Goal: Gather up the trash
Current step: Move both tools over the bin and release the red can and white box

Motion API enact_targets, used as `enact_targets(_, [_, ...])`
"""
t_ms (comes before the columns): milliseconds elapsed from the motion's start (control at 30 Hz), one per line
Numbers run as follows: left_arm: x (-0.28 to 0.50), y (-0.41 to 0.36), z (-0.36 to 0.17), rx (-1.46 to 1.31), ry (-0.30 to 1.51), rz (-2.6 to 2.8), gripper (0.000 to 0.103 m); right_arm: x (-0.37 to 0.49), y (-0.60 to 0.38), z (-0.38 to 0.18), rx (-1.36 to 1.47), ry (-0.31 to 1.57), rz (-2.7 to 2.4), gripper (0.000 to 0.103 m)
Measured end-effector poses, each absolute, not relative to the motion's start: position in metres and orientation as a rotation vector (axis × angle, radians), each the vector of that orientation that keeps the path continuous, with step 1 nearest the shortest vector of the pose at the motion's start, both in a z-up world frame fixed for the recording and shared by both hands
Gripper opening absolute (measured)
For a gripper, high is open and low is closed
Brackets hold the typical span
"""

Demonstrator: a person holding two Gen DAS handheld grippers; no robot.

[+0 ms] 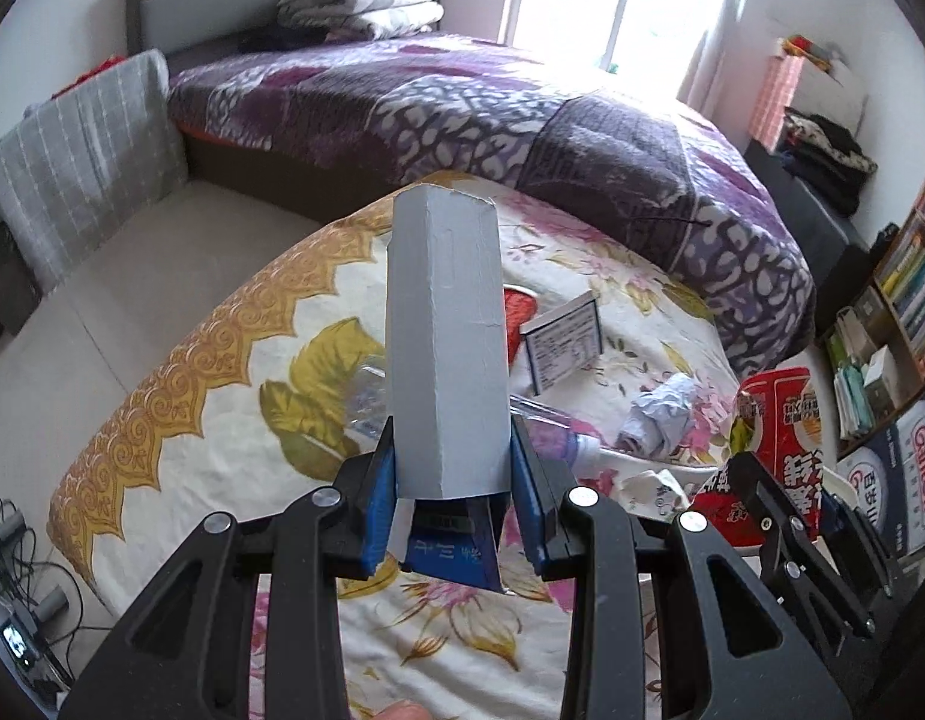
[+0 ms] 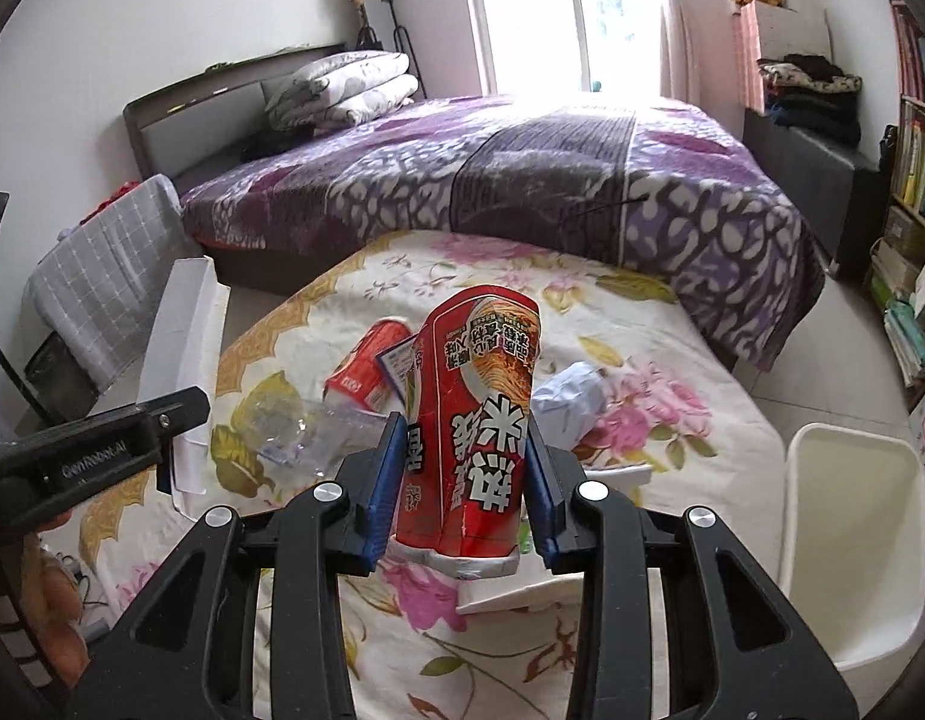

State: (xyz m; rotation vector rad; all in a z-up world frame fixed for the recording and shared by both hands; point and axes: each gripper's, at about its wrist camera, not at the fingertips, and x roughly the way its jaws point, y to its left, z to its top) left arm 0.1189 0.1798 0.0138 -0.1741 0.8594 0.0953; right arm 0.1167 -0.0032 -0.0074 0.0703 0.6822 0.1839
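Note:
My left gripper [image 1: 453, 504] is shut on a tall white carton [image 1: 444, 348] with a blue printed base, held upright above the floral cloth [image 1: 222, 396]. My right gripper [image 2: 462, 495] is shut on a red noodle cup [image 2: 480, 420] with white characters, squeezed between the blue pads. That cup [image 1: 780, 420] and the right gripper show at the right of the left wrist view. The white carton [image 2: 183, 354] and the left gripper's side appear at the left of the right wrist view. On the cloth lie a crumpled paper ball [image 2: 567, 402], a red packet [image 2: 366, 372], a clear plastic bottle [image 2: 306, 438] and a small card [image 1: 564, 348].
A white plastic bin [image 2: 852, 546] stands on the floor at the right. A bed with a purple blanket [image 2: 522, 180] lies beyond the cloth. A bookshelf [image 1: 906, 300] lines the right wall. Grey covered furniture [image 1: 84, 150] and cables [image 1: 18, 600] sit at the left.

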Motion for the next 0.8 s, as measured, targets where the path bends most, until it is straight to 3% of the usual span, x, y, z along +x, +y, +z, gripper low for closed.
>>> enact_targets(800, [0.117,0.062,0.027,0.02,0.76,-0.018,0.034,0.101,-0.1,0.006,0.184,0.648,0.017,0.035])
